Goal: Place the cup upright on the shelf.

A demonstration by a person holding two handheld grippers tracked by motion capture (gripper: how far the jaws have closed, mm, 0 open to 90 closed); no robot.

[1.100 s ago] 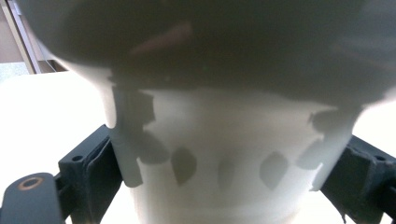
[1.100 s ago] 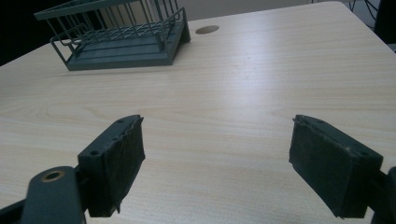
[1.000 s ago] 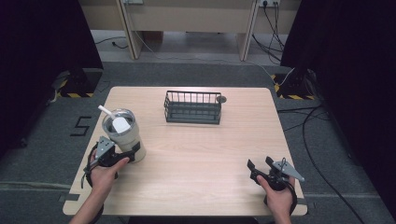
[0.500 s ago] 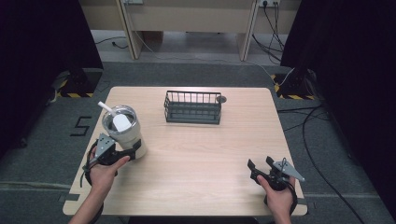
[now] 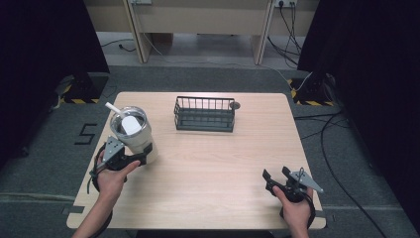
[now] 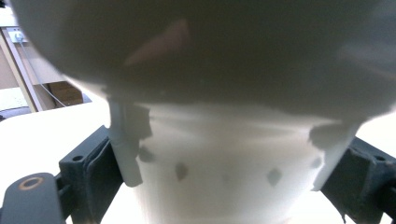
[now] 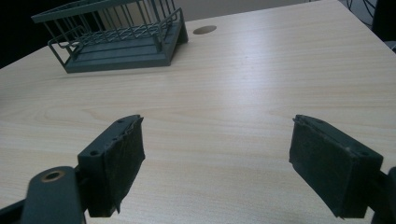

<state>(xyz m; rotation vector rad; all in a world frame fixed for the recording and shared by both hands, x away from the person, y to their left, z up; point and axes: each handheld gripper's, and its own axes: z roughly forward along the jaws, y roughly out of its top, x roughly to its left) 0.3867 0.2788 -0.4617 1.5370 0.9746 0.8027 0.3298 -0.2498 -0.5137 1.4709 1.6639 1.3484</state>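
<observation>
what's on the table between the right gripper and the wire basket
Nothing: in the right gripper view, bare wood runs from the open right gripper up to the wire basket.

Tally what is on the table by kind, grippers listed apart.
Tumbler with lid and straw: 1
Wire basket: 1
Total on the table: 2
Hand-held grippers: 2, the left gripper around the tumbler, the right gripper with jaws apart over bare wood.

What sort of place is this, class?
Probably a lab or recording room: a bare wooden table on grey carpet, black curtains at both sides, and cables plugged into wall sockets.
</observation>
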